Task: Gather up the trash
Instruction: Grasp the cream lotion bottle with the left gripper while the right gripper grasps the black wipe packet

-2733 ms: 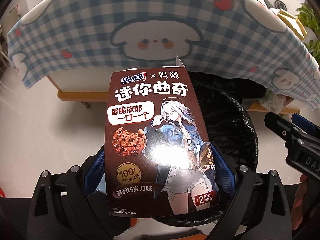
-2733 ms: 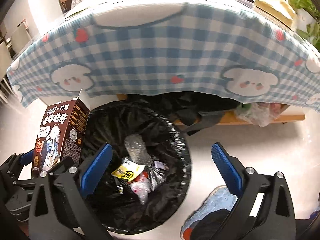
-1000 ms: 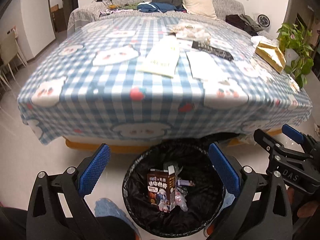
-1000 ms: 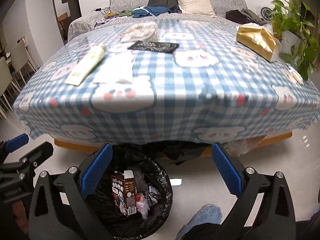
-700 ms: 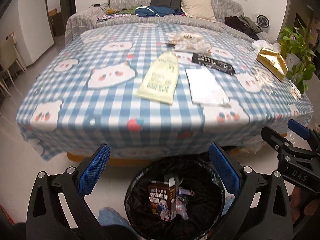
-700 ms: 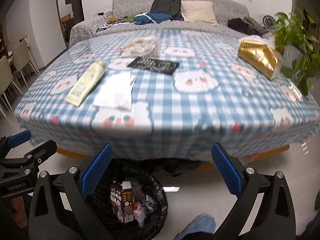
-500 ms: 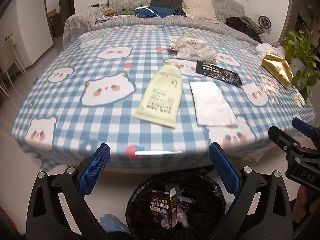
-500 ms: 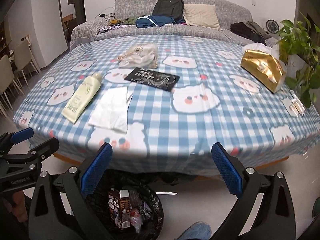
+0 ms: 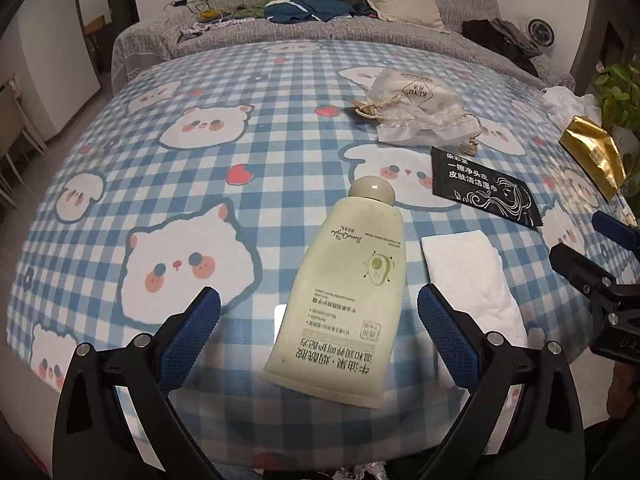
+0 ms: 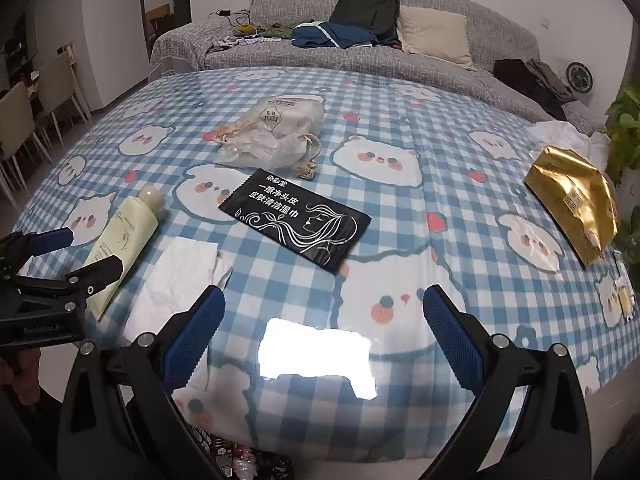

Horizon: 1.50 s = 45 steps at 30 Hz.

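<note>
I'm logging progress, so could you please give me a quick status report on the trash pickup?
Left gripper open, empty, over the pale green tube. Right gripper open, empty. White tissue beside the tube; nothing blocking.

**Trash spread on the checked tabletop**

A pale green tube [image 9: 340,296] lies flat, cap pointing away. Just beside it rests a crumpled white tissue [image 9: 472,276]. Beyond the tissue lies a flat black wet-wipe packet [image 9: 486,188], then a clear drawstring bag [image 9: 416,110]. A gold pouch [image 10: 574,204] sits well apart, near the tabletop's right edge.
</note>
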Each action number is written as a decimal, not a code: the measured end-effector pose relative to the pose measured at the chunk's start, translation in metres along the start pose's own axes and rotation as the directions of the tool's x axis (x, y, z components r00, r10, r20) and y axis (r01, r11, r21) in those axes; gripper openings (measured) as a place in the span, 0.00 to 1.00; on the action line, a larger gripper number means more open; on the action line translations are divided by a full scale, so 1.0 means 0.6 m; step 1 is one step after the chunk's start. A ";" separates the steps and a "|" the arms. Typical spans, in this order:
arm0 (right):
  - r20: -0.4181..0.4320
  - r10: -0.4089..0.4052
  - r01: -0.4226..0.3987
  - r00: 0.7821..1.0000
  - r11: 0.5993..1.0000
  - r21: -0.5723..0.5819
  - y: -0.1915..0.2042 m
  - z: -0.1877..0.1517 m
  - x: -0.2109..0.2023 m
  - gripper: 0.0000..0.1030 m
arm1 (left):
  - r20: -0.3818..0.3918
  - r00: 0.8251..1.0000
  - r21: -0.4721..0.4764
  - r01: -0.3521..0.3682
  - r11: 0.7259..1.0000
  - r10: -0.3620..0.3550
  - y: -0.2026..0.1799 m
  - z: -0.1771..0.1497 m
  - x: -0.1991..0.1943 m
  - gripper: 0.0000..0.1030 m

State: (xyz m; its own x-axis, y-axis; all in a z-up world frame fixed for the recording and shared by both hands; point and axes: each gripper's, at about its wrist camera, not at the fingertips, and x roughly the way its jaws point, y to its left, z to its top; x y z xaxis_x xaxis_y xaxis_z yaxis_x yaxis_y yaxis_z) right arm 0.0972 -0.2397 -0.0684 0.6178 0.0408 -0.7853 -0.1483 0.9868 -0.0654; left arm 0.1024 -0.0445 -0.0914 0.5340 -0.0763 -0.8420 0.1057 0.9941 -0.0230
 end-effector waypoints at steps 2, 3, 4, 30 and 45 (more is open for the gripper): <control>-0.009 0.010 -0.010 1.000 1.000 -0.015 -0.004 0.015 0.018 0.93 | -0.022 1.000 -0.003 0.002 1.000 -0.002 0.000 0.003 0.017 0.92; -0.011 0.014 -0.014 1.000 1.000 -0.024 -0.005 0.020 0.025 0.93 | -0.026 1.000 -0.008 0.001 1.000 -0.001 0.001 0.006 0.022 0.92; -0.014 0.019 -0.020 1.000 0.999 -0.033 -0.005 0.026 0.032 0.93 | -0.021 1.000 -0.005 -0.010 1.000 0.010 0.000 0.009 0.024 0.92; -0.163 0.170 -0.199 0.972 0.963 -0.182 0.016 0.088 0.141 0.89 | -0.019 1.000 -0.028 0.019 0.999 -0.020 0.008 0.034 0.023 0.56; -0.155 0.152 -0.173 0.976 0.975 -0.136 0.017 0.093 0.126 0.37 | -0.019 0.999 -0.070 0.026 0.997 -0.027 0.028 0.080 0.045 0.56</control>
State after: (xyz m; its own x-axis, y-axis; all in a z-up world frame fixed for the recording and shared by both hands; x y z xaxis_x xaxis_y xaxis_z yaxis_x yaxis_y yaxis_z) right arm 0.1856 -0.2179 -0.0938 0.4605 0.1652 -0.8722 -0.3567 0.9342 -0.0114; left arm 0.1587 -0.0338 -0.0885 0.5150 -0.1015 -0.8512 0.0605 0.9948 -0.0821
